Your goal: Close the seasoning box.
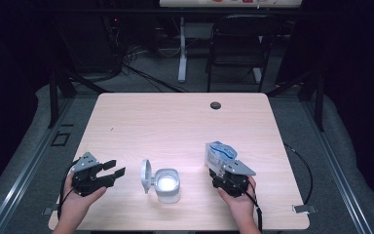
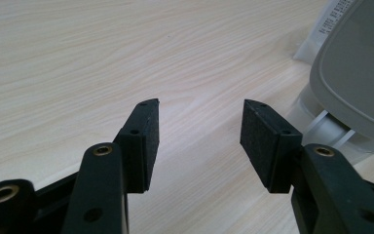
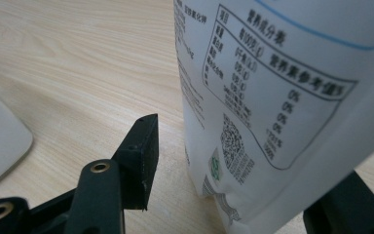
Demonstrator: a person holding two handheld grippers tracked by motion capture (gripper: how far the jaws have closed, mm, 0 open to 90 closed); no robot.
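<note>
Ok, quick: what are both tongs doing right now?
Left tongs: open, nothing between them.
Right tongs: open, jaws around the pouch, left pad clear of it.

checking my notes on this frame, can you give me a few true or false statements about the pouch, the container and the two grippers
1. The white pouch stands on the table between the jaws of the right gripper. True.
2. The right gripper's pads clamp the pouch tight. False: in the right gripper view a gap shows between the left pad and the pouch; the jaws are open.
3. The container has its lid closed. False: the lid stands flipped up at its left side.
4. The left gripper holds nothing. True: its jaws are open over bare table.
5. The container sits between the two grippers. True.
6. The pouch lies flat. False: it stands upright.
</note>
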